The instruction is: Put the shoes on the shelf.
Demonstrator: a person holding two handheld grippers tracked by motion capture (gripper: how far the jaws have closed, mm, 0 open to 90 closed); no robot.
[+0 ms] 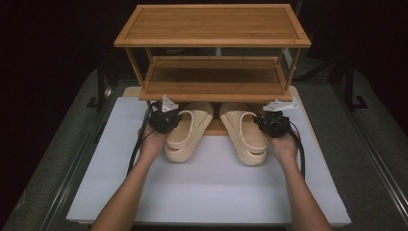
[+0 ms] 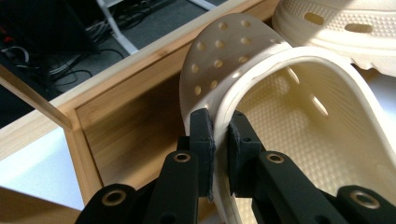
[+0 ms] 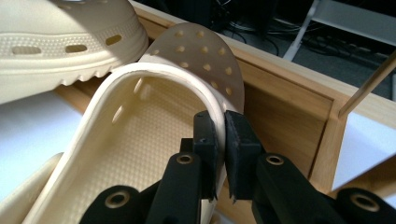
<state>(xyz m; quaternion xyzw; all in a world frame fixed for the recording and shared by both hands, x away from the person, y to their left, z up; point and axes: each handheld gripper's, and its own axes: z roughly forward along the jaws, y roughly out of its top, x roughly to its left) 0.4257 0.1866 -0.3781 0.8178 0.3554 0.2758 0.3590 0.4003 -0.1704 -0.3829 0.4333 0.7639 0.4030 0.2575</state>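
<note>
My forearms come in nearest, below the wooden rack. My left gripper is clamped on the outer strap edge of the left sandal; my right gripper pinches the right sandal likewise. Both sandals lie lengthwise, toes toward the rack's lowest shelf.

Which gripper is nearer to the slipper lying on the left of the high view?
Left. The left gripper is clamped on the left slipper at its outer edge; the right gripper grips the right slipper beside it.
</note>
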